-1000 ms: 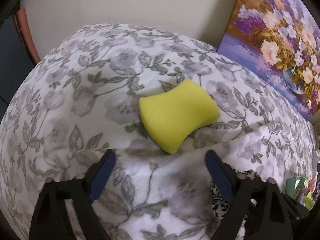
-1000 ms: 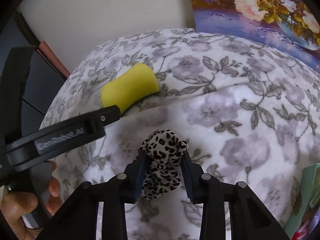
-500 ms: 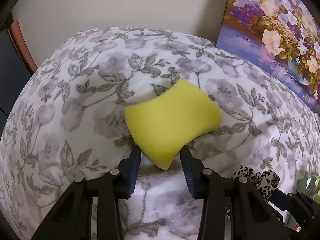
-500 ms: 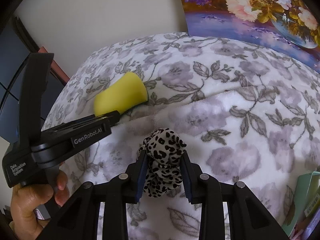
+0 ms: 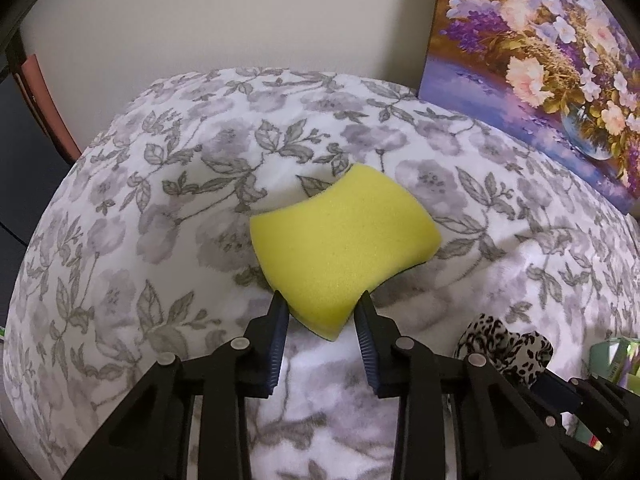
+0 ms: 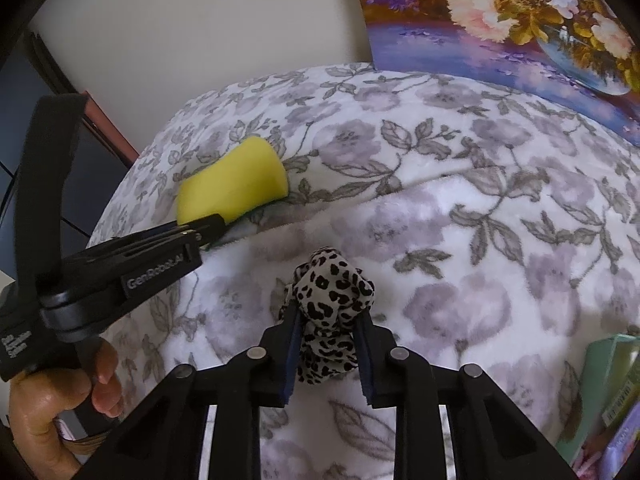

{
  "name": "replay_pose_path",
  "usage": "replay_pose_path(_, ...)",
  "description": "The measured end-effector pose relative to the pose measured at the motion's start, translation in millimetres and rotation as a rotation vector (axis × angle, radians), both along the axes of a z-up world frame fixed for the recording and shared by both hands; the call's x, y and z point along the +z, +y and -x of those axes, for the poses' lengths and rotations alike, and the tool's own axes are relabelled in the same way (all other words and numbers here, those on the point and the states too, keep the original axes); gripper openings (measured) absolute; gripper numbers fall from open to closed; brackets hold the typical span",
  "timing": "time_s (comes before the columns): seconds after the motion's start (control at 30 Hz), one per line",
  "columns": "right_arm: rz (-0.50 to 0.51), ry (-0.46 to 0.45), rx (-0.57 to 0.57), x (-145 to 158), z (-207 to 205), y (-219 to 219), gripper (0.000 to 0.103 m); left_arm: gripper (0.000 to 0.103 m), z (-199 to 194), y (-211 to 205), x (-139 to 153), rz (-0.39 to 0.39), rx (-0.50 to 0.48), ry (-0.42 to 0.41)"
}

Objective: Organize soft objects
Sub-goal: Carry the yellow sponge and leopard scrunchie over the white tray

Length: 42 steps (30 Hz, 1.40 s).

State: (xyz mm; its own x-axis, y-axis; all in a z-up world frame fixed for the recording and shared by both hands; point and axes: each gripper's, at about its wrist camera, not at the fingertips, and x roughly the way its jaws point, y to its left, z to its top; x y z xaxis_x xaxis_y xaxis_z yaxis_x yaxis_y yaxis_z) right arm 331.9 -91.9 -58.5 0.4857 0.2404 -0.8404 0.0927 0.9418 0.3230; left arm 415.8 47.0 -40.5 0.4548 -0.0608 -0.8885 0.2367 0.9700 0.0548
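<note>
A yellow sponge point(image 5: 344, 244) lies on a floral blanket point(image 5: 168, 240). My left gripper point(image 5: 322, 308) has its jaws closing on the sponge's near corner, and both blue pads press its sides. From the right wrist view the sponge point(image 6: 236, 180) shows at the left with the left gripper point(image 6: 200, 228) clamped on it. A leopard-print scrunchie point(image 6: 332, 304) sits between the jaws of my right gripper point(image 6: 328, 324), which are closing and squeezing the fabric. The scrunchie point(image 5: 504, 344) also appears at the lower right of the left wrist view.
A flower painting point(image 5: 540, 60) leans against the cream wall behind the blanket. A pale green box point(image 6: 600, 392) lies at the right edge. A person's hand point(image 6: 52, 416) holds the left gripper's handle. A dark cabinet with a reddish edge point(image 6: 108, 128) stands at the left.
The left gripper's jaws went from wide apart to closed on the sponge's near corner after moving up to it. The right jaws tightened a little on the scrunchie.
</note>
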Motion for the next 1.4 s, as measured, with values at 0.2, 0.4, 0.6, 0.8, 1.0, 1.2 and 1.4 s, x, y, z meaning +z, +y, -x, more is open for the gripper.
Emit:
replay_pose_path(0.2,-0.009,-0.015,-0.019,21.3,21.5,-11.2,0.02,0.035,23.7,-5.2,23.6,0.017,0.006,-0.004)
replay_pose_path(0.4,0.018,-0.033,-0.05,52.0,55.9,-23.6,0.02,0.035,57.4,-17.1,52.4,0.036,0.005,-0.016)
replay_pose_path(0.6,0.007,-0.027,-0.112,64.6,100.1,-44.7,0.02,0.035,100.3,-32.2,72.8,0.06,-0.001,-0.015)
replay_pose_path(0.8,0.043,-0.019,-0.158,75.8,141.4,-61.4,0.02,0.035,139.7,-49.9,77.6,0.062,-0.027,-0.007)
replay_pose_path(1.0,0.046,-0.007,-0.213,81.0,180.5,-82.6,0.02,0.035,175.5,-69.2,78.2,0.075,-0.049,0.001)
replay_pose_path(1.2,0.062,0.02,-0.243,77.6,211.0,-98.8,0.02,0.035,205.1,-87.2,76.4,0.072,-0.067,-0.001)
replay_pose_path(1.4,0.079,0.038,-0.273,75.7,233.5,-116.7,0.02,0.035,228.7,-103.6,71.4,0.057,-0.084,-0.007)
